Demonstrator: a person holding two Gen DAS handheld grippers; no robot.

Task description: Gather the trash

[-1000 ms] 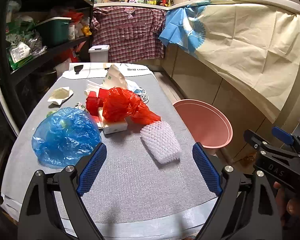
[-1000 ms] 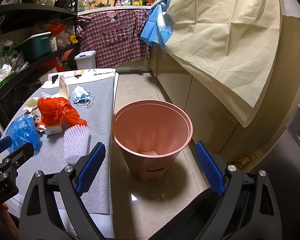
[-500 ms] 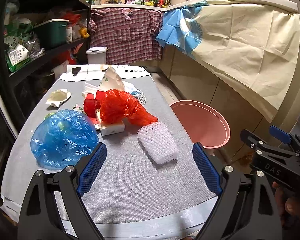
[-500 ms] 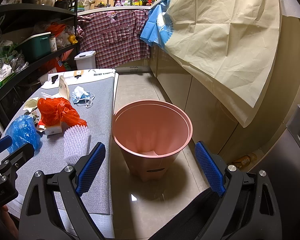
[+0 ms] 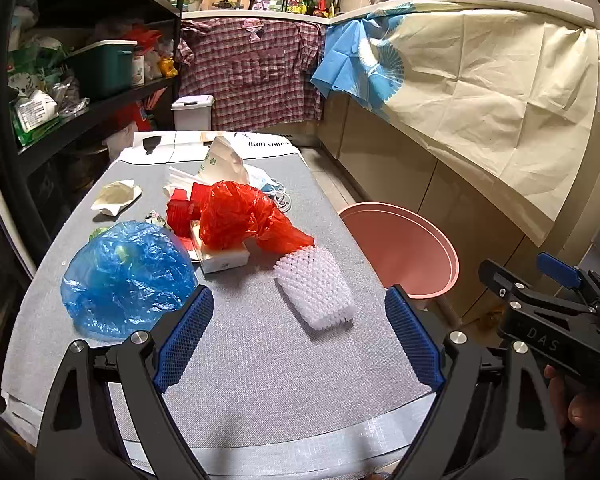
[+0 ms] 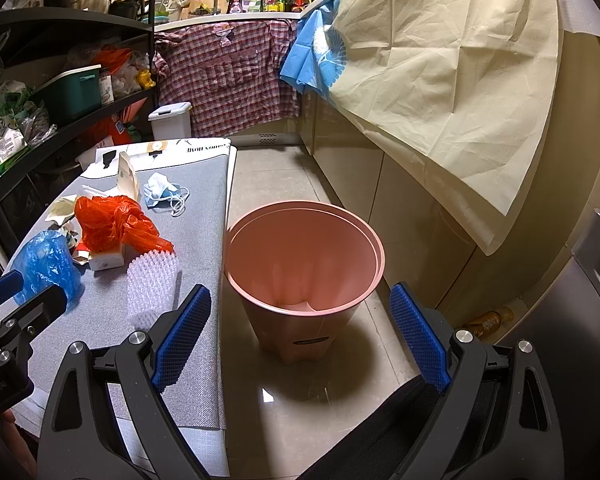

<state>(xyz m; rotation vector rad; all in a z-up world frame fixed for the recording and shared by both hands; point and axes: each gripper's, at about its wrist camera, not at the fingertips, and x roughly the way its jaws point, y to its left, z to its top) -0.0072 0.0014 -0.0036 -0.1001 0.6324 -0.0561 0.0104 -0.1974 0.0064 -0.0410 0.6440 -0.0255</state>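
Step in hand: approach, nothing yet collected. Left gripper point(image 5: 296, 336) spread wide and empty, low centre of frame, just short of the foam net point(image 5: 314, 288). Right gripper point(image 6: 298, 336) likewise wide, empty, over the bin point(image 6: 304, 256) at centre frame. Next move, in my judgement: advance left, close on the net.

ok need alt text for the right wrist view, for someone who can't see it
An open right gripper hovers over an empty pink bin standing on the floor beside a grey-covered table. On the table lie a white foam net, red bag, blue bag and face mask.
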